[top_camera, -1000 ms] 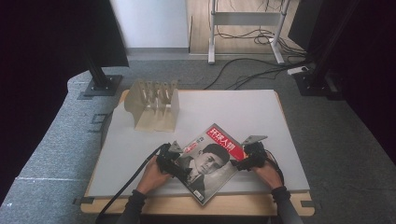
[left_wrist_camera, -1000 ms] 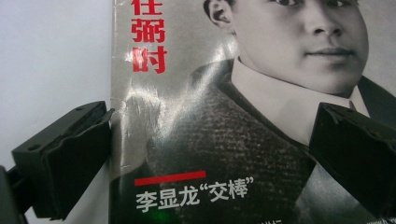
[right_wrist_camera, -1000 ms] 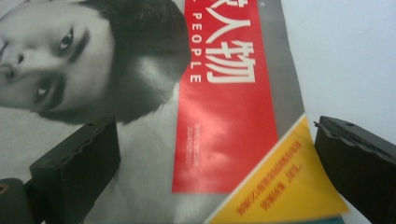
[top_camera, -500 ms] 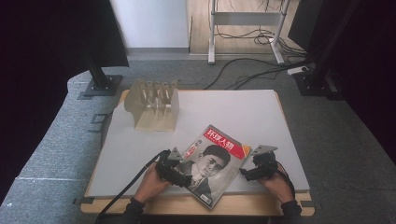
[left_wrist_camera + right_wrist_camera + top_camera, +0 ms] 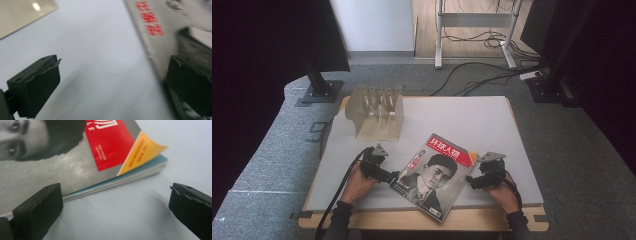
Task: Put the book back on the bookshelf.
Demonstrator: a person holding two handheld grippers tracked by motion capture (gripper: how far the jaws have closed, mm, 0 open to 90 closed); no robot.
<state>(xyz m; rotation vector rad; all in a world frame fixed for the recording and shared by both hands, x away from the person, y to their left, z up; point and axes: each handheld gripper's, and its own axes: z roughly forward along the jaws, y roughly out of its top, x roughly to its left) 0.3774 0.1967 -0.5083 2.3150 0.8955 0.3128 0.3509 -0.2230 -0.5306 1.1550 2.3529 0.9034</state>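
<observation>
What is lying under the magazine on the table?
The magazine lies flat on the white table top. Around its edges, bare table top. Anything beneath its middle is covered.

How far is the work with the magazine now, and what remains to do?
It looks barely begun. The magazine lies flat and closed on the table, apart from the slotted rack. In hand: the left gripper and right gripper sit at its two side edges, jaws open, nothing clamped. Its cover corner curls up slightly. Left, probably: gripping and lifting it, perhaps into the rack.
</observation>
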